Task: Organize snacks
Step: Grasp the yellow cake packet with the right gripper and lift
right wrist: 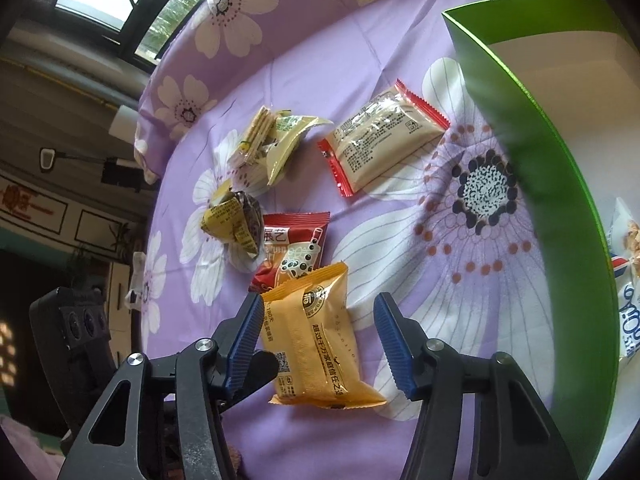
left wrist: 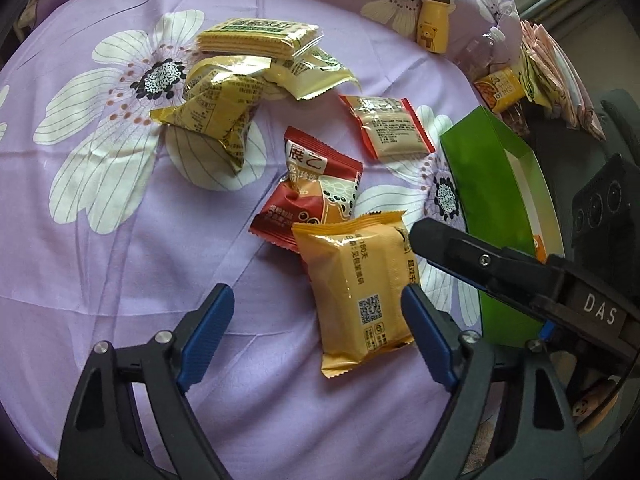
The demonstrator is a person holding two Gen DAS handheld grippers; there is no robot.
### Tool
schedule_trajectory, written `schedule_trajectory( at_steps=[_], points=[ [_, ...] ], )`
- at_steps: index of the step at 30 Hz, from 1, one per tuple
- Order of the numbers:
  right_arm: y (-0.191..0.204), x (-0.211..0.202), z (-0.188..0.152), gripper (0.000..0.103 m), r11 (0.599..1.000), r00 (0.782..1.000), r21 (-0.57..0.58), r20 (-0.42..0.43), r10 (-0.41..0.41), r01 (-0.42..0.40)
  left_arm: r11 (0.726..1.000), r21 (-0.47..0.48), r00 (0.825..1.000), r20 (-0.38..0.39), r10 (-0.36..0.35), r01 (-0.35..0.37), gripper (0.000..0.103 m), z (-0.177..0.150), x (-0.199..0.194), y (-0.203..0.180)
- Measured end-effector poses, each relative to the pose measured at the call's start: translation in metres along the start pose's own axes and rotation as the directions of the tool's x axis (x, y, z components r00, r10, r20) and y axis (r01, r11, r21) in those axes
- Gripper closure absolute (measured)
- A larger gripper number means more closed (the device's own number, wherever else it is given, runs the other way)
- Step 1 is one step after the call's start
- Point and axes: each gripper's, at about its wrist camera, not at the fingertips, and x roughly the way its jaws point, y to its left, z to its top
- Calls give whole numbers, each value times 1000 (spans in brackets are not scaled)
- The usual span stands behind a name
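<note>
An orange snack packet [left wrist: 362, 290] [right wrist: 318, 340] lies on the purple flowered cloth. My right gripper [right wrist: 318, 342] is open around it, one blue pad on each side. My left gripper [left wrist: 316, 334] is open just above the cloth, its right pad beside the same packet. A red bubble-tea packet [left wrist: 316, 190] [right wrist: 294, 250] lies partly under the orange one. A beige packet with red ends [left wrist: 390, 126] [right wrist: 382, 142], crumpled yellow packets [left wrist: 216, 110] [right wrist: 234, 222] and cracker packs [left wrist: 260, 38] [right wrist: 268, 142] lie farther off. The green box [left wrist: 486, 184] [right wrist: 552, 152] stands to the right.
The box holds a white and blue snack packet [right wrist: 628, 276]. A yellow bear bottle [left wrist: 433, 24], a clear bottle [left wrist: 482, 50] and an orange carton [left wrist: 500, 89] stand at the cloth's far right edge. The right gripper's body [left wrist: 520, 276] reaches across in front of the green box.
</note>
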Motion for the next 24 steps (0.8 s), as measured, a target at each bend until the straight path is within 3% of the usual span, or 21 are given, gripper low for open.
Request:
schedule_trajectory(
  at_steps=[6, 13, 24],
  points=[
    [8, 19, -7, 46, 999, 998, -33, -67, -4, 2, 999, 11, 998, -39, -47, 48, 35, -5, 9, -7],
    [7, 27, -9, 50, 1000, 996, -29, -87, -6, 4, 996, 30, 996, -45, -80, 82, 51, -8, 12, -12],
    [16, 18, -10, 50, 998, 998, -51, -52, -23, 20, 995, 69, 998, -13, -67, 67, 54, -9, 5, -18]
  ],
)
